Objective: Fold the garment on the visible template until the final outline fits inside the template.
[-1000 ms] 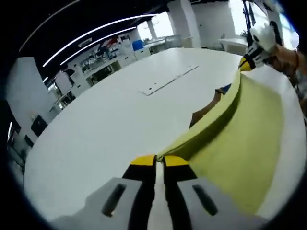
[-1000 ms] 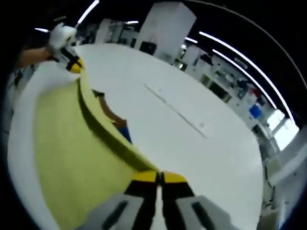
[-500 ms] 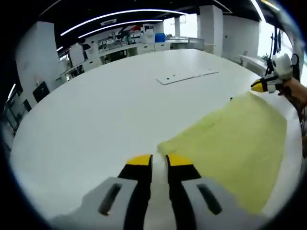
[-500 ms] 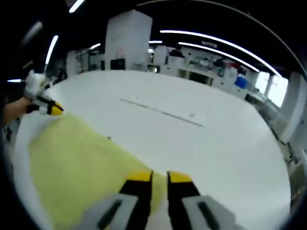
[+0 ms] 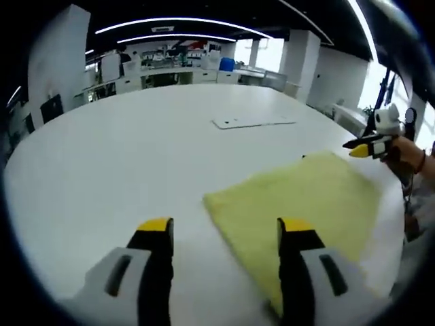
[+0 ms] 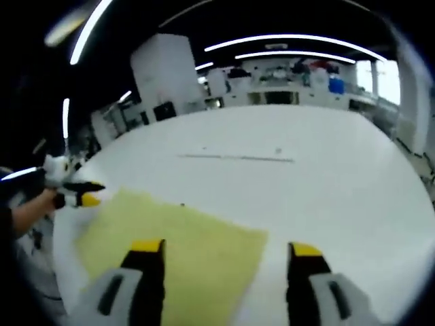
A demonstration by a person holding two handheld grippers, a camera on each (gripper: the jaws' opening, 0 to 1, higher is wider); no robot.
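- Now that both of my tongs have let go, the yellow garment (image 5: pixel 299 204) lies flat on the white counter (image 5: pixel 122 156), folded into a neat rectangle.
- A second ago I had its edge pinched and lifted between the two tongs; now that fold is laid down and the cloth has settled.
- My left tongs (image 5: pixel 224 231) stand spread wide and empty, just off the near corner of the cloth.
- My right tongs (image 6: pixel 224 255) are likewise released and holding nothing, with the garment (image 6: pixel 177 251) running under the left jaw.
- From the left gripper view I can see the other tongs (image 5: pixel 363 148) pulled back past the far corner.
- No template outline shows around the cloth, so I cannot tell whether it fits inside.
- A thin seam with small marks (image 5: pixel 251 122) sits well beyond on the counter.
- My read: this fold is done; next I check the outline and fold again if it overhangs.
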